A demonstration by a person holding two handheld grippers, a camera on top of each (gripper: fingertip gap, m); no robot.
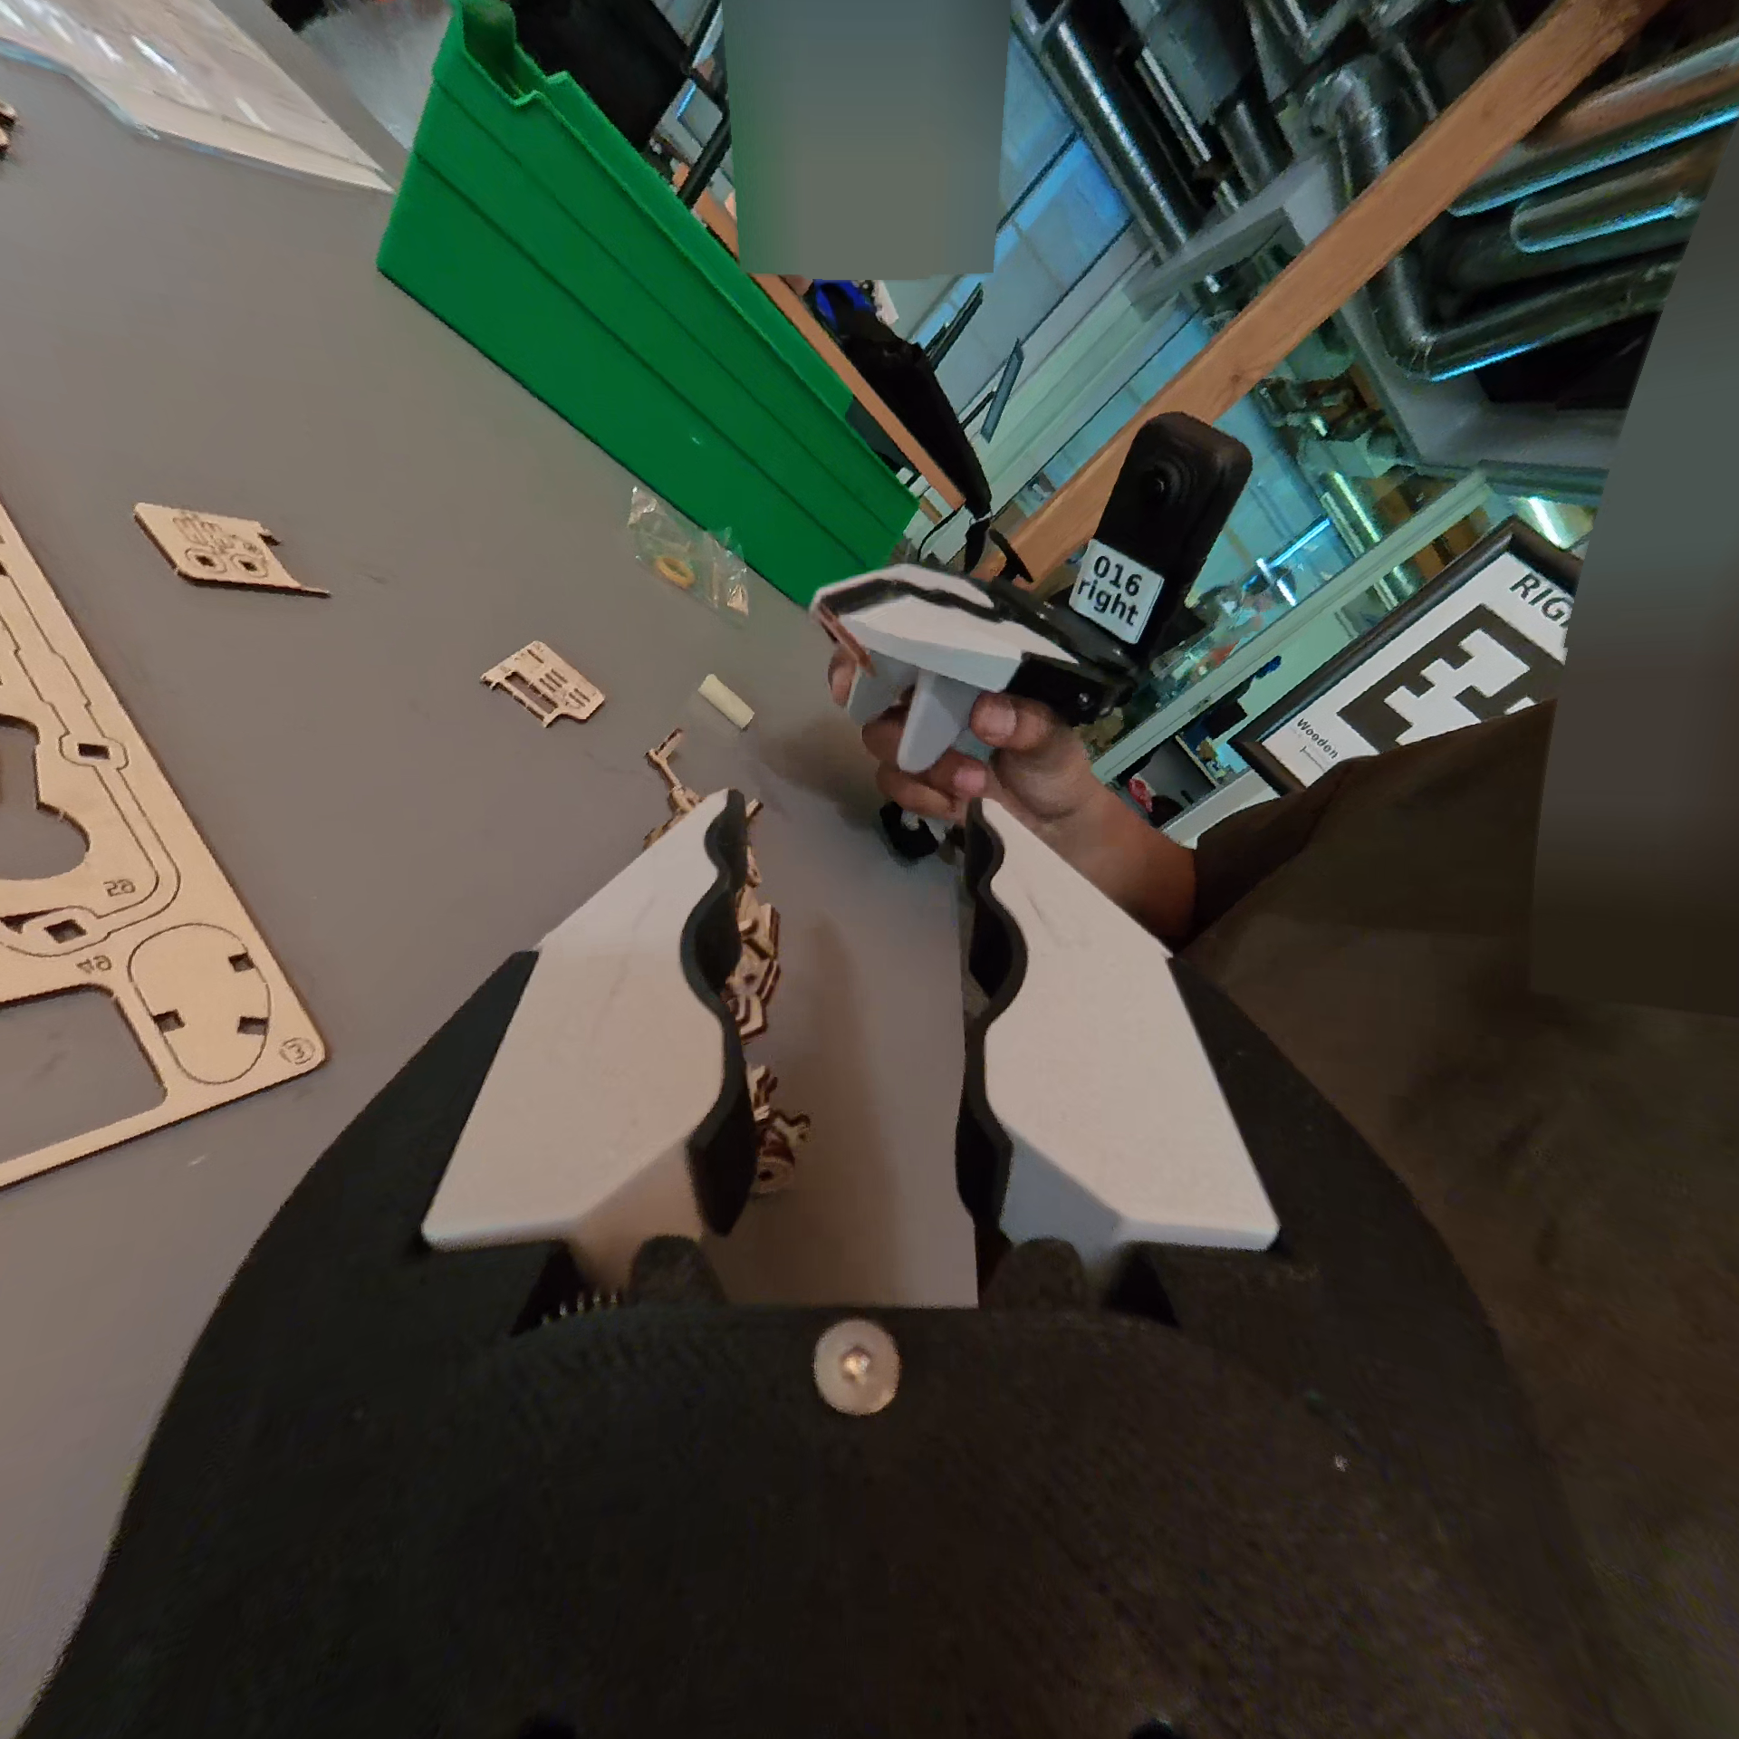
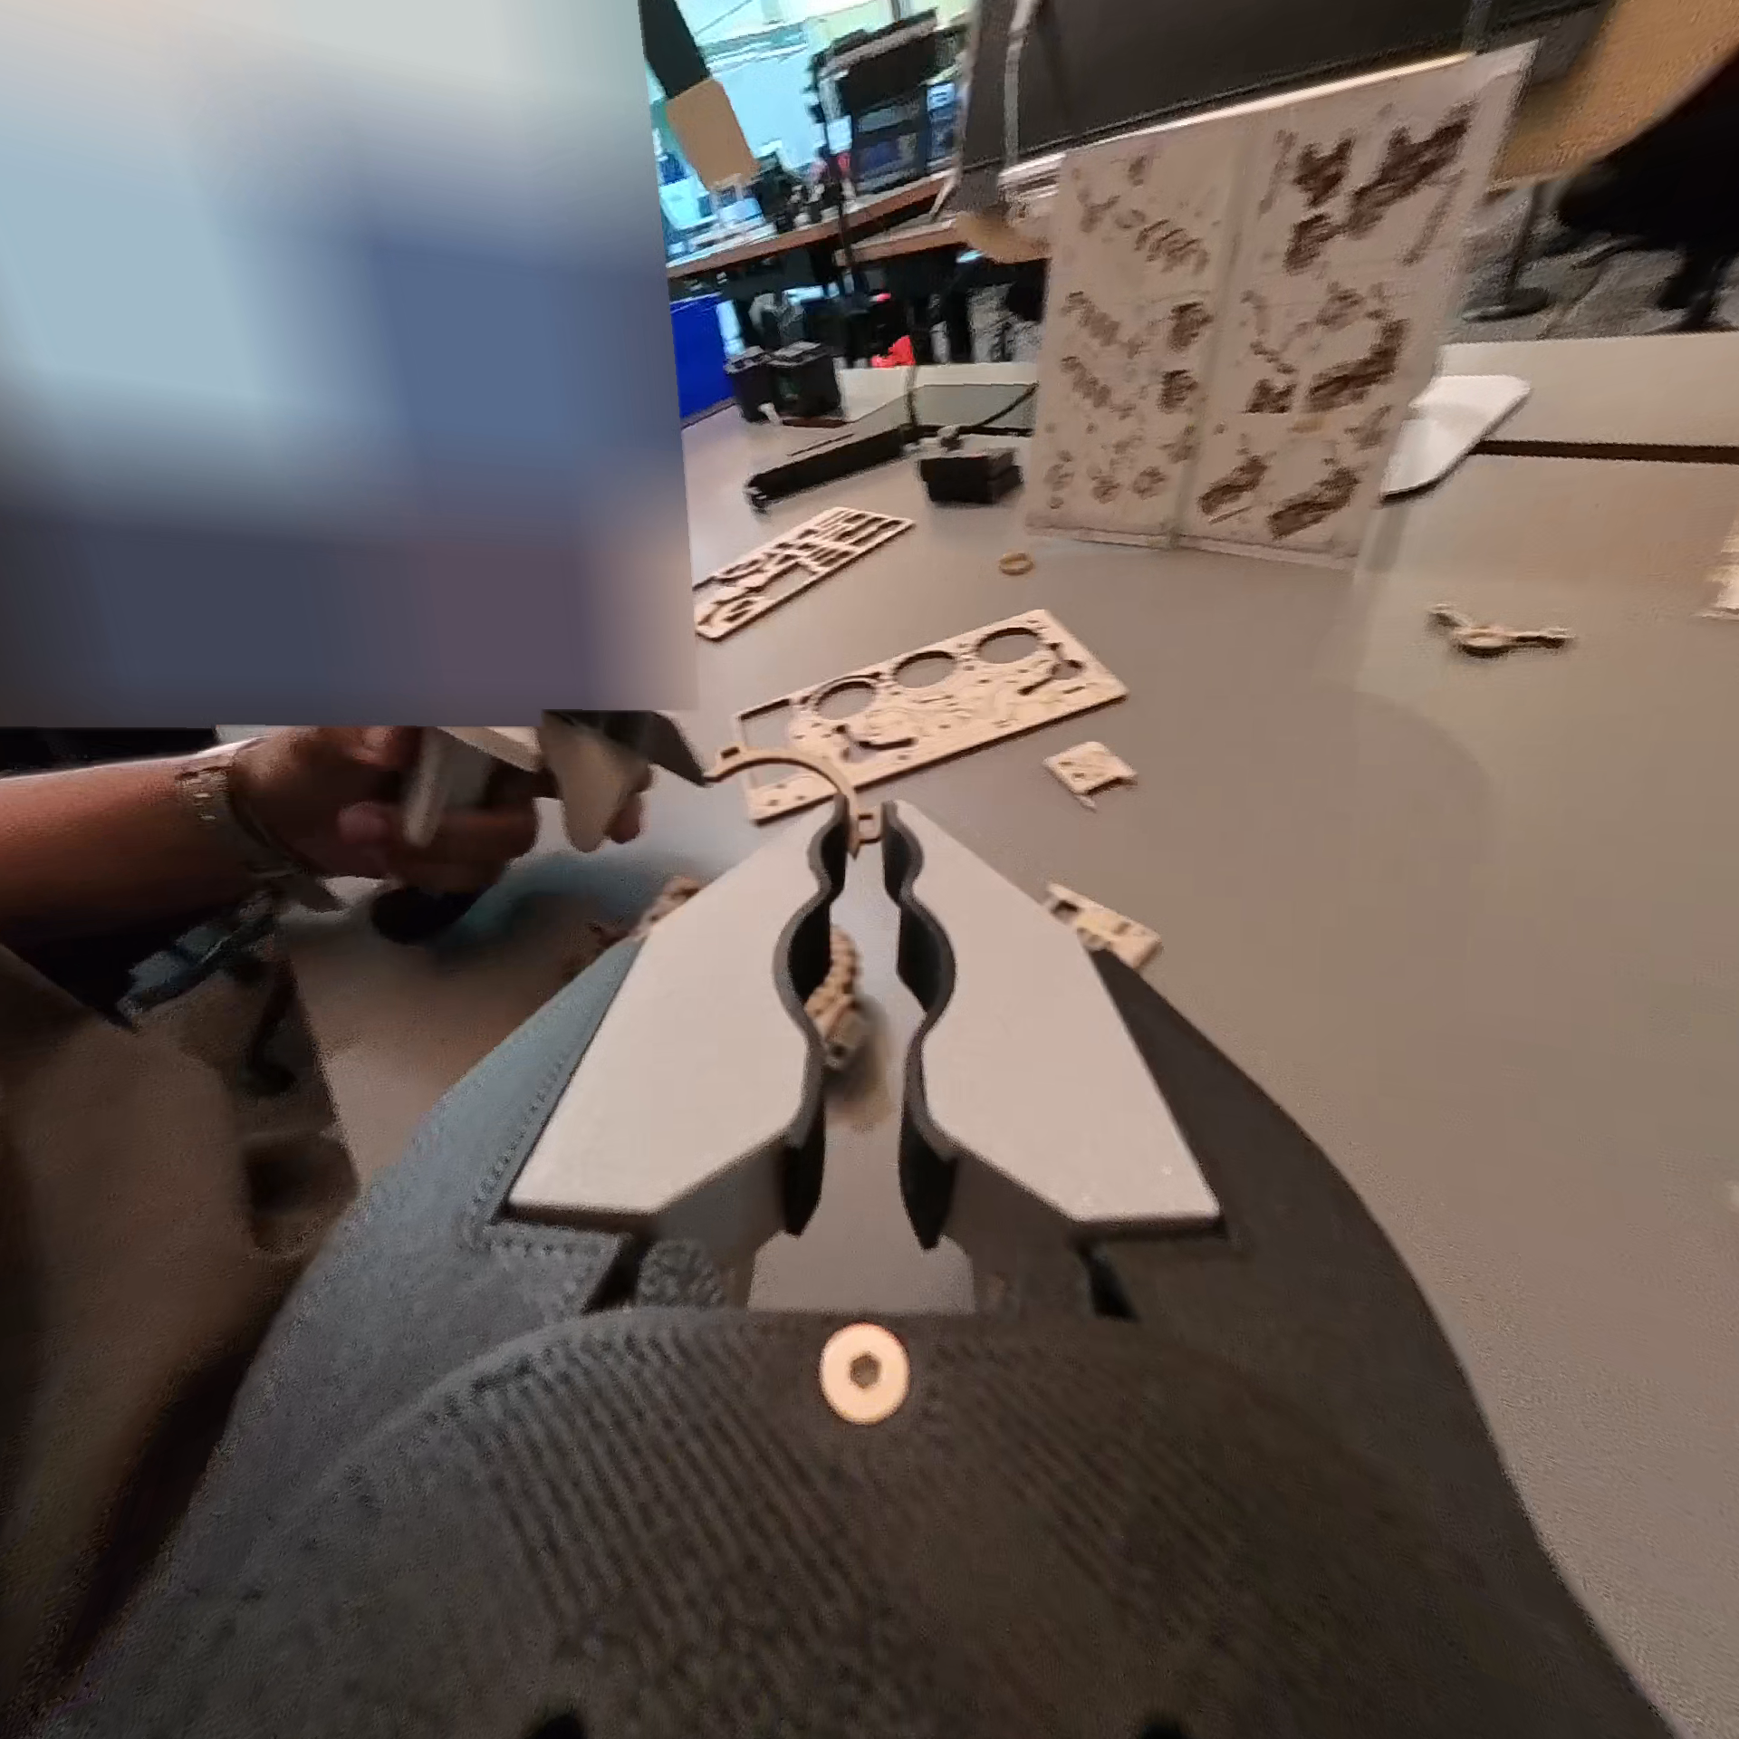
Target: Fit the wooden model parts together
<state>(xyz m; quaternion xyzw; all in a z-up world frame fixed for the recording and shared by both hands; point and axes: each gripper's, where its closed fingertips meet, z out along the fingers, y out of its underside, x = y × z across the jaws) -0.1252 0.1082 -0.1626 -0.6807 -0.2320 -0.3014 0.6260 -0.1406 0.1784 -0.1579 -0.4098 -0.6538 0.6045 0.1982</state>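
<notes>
My right gripper (image 2: 861,828) is shut at its tips on a thin curved wooden piece (image 2: 781,764) that arcs out to the left above the grey table (image 2: 1317,941). A chain-like wooden assembly (image 2: 837,1002) lies on the table below its fingers. It also shows in the left wrist view (image 1: 757,979), beside my left gripper's left finger. My left gripper (image 1: 856,819) is open and empty just above the table. The right gripper (image 1: 833,616), held in a hand, hovers beyond it. The left gripper (image 2: 659,748) shows at the left of the right wrist view.
A green bin (image 1: 640,311) stands at the back. A cut-out wooden sheet (image 1: 141,941), small wooden parts (image 1: 221,550) (image 1: 546,682) and a plastic bag (image 1: 687,555) lie to the left. More wooden sheets (image 2: 941,715) (image 2: 800,565), loose parts (image 2: 1101,927) (image 2: 1496,635) and an upright instruction sheet (image 2: 1223,358) lie ahead. The left gripper's tips are roughly 8 cm from the right gripper's.
</notes>
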